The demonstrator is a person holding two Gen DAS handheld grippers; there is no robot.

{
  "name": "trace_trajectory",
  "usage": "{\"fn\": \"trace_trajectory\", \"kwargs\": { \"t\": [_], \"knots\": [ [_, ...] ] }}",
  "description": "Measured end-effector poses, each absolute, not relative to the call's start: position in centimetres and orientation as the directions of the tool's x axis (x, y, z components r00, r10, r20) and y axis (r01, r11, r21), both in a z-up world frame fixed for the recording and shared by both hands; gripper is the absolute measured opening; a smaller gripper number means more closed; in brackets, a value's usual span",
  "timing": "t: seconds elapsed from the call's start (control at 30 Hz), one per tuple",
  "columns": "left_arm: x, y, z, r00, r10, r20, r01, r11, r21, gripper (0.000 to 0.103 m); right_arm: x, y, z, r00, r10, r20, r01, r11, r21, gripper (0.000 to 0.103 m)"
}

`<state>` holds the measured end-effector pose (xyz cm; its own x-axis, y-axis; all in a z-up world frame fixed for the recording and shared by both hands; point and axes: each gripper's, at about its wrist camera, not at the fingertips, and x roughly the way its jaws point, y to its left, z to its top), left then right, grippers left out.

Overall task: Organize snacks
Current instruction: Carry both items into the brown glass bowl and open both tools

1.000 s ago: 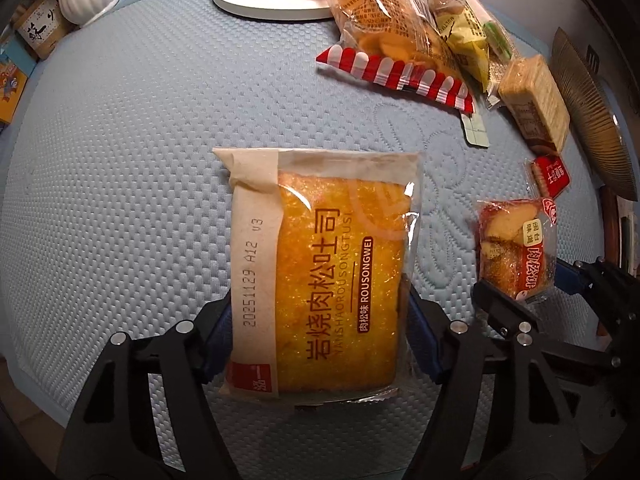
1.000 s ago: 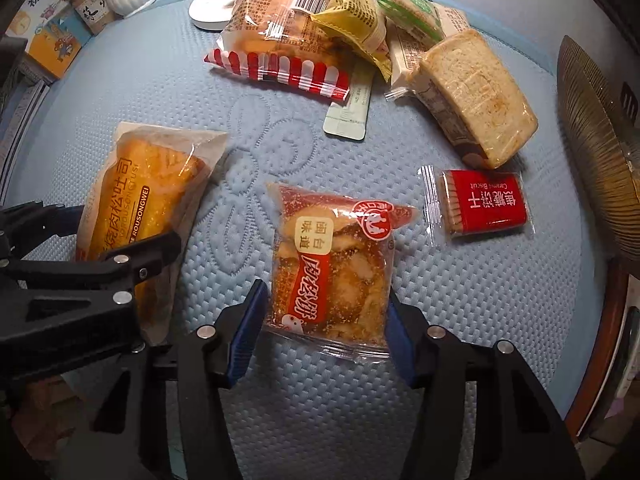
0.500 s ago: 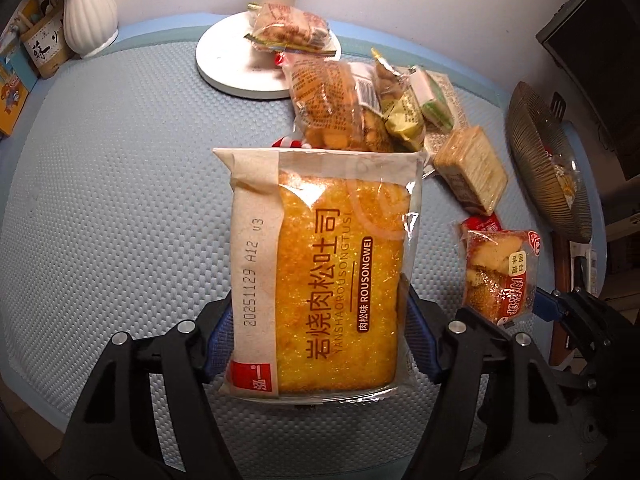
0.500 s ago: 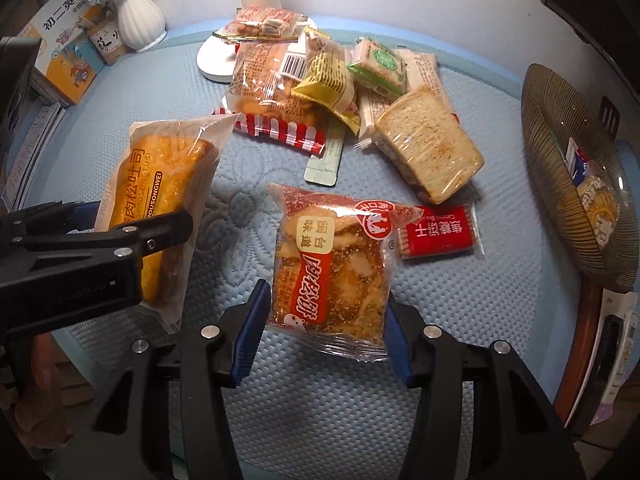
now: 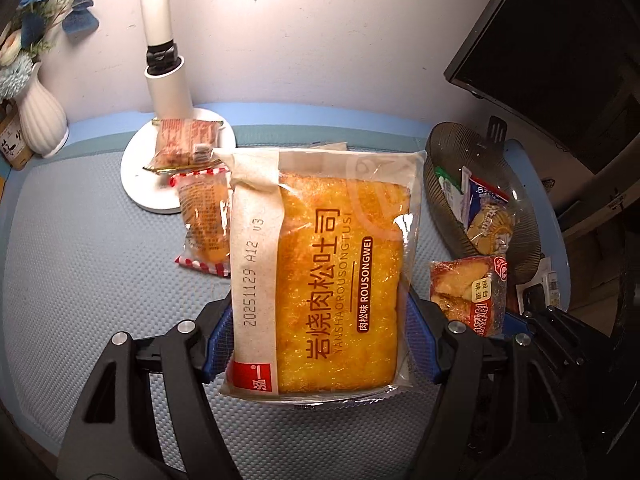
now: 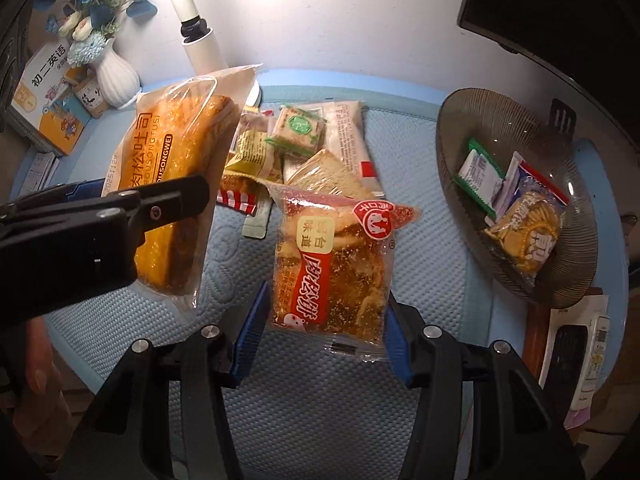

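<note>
Both packs have risen off the mat: left gripper (image 5: 316, 344) pinches the toast (image 5: 320, 276), right gripper (image 6: 322, 332) the cake (image 6: 332, 264). Bowl (image 6: 472, 132), far right, holds few; a pile (image 6: 304, 148) remains.

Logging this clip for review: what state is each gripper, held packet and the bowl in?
Left gripper: shut on the pork floss toast packet, lifted off the mat.
Right gripper: shut on the red pastry packet, also lifted.
Dark ribbed bowl: holds several snack packets.
Snack pile: lying on the mat.
</note>
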<state>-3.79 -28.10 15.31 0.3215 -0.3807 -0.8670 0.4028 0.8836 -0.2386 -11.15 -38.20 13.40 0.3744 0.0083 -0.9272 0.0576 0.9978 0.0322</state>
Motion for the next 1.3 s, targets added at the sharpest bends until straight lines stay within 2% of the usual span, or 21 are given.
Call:
{"fn": "trace_trajectory", "kwargs": {
  "t": [0.47, 0.9, 1.03, 1.3],
  "knots": [
    [-1.9, -38.2, 15.8, 0.297, -0.418, -0.859, 0.507, 0.831, -0.229, 0.071, -11.2, -50.1, 15.3, 0.411, -0.068, -0.909, 0.239, 0.97, 0.036, 0.052],
    [1.8, -45.3, 16.9, 0.238, -0.54, -0.807, 0.575, 0.748, -0.331, 0.072, -8.0, -59.8, 17.2, 0.441, -0.175, -0.88, 0.396, 0.918, 0.015, 0.053],
    [2.8, -45.5, 16.3, 0.19, -0.586, -0.788, 0.572, 0.718, -0.396, 0.078, -7.2, -61.4, 17.6, 0.461, -0.174, -0.871, 0.398, 0.917, 0.028, 0.062],
    [1.4, -41.5, 15.3, 0.184, -0.56, -0.808, 0.554, 0.738, -0.385, 0.079, -7.9, -60.1, 16.6, 0.425, -0.153, -0.892, 0.386, 0.922, 0.025, 0.067]
  ]
}}
